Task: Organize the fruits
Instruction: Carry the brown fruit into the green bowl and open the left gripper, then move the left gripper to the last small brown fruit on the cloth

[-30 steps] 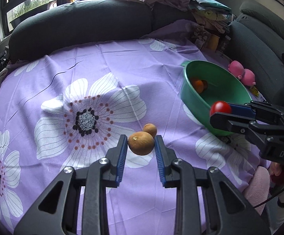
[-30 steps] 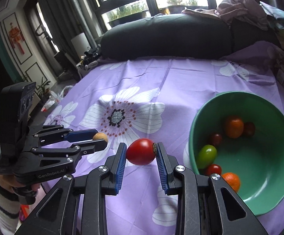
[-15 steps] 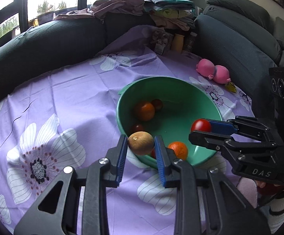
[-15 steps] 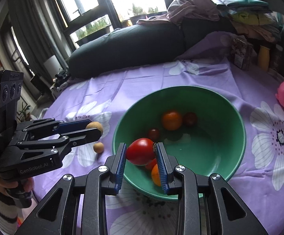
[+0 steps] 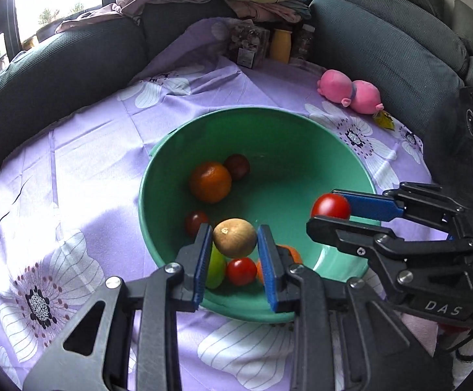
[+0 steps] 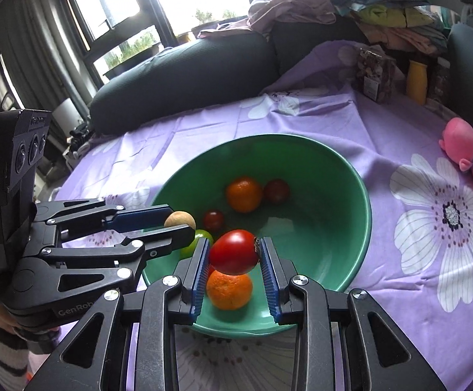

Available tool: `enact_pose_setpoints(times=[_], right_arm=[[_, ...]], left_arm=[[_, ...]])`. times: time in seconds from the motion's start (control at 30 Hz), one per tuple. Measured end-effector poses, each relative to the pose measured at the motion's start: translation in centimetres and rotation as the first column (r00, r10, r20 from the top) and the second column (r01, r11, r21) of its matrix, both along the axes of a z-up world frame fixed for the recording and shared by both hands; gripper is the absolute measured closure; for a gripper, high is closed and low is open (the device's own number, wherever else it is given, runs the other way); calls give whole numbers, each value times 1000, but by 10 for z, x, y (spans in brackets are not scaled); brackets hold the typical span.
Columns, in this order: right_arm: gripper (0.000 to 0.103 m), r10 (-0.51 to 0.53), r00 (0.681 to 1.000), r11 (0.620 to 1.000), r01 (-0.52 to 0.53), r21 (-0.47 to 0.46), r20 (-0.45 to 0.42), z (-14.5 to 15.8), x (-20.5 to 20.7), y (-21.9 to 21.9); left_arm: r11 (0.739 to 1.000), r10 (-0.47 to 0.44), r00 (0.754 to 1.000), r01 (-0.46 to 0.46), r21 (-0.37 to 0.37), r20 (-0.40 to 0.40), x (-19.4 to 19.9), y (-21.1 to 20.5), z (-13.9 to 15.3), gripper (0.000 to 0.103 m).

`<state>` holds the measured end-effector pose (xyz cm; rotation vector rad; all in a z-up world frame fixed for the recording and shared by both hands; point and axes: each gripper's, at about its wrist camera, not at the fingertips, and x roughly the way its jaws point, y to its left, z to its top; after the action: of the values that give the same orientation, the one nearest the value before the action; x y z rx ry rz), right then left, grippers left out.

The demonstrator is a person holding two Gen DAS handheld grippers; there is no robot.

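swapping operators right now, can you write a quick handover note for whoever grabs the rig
Left hand-held gripper: shut on the tan round fruit, held over the green bowl.
Right hand-held gripper: shut on the red tomato, also over the bowl.
Done: bowl already holds two oranges, a green fruit and several small red or dark fruits.
Left: open both grippers to drop the two fruits in. No other loose fruit shows on the purple floral cloth in these views.

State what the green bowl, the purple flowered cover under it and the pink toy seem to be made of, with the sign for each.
Green bowl: probably plastic, a smooth, even colour with soft glare on its inner wall. Purple flowered cover: thin woven cloth, matte, with creases and fold lines. Pink toy: looks like soft rubber or plush; too small to tell which.
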<state>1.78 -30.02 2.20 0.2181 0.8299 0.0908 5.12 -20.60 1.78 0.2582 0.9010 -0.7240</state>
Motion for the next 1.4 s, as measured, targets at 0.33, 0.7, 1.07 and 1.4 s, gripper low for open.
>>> enact_pose_setpoints(times=[0.33, 0.7, 1.07, 1.4], right_arm=[[71, 19, 1000, 1000, -19, -19, 25, 5, -1, 10], [70, 322, 944, 946, -318, -67, 76, 13, -5, 94], [70, 389, 912, 903, -406, -139, -131, -49, 41, 166], [70, 347, 917, 910, -380, -164, -198, -68, 71, 175]], left_arm=[[986, 134, 991, -133, -104, -1, 10, 60, 18, 32], [921, 347, 921, -370, -121, -175, 11, 177, -15, 34], [921, 240, 886, -337, -196, -396, 31, 179, -49, 49], [921, 190, 860, -324, -218, -474, 51, 163, -65, 73]])
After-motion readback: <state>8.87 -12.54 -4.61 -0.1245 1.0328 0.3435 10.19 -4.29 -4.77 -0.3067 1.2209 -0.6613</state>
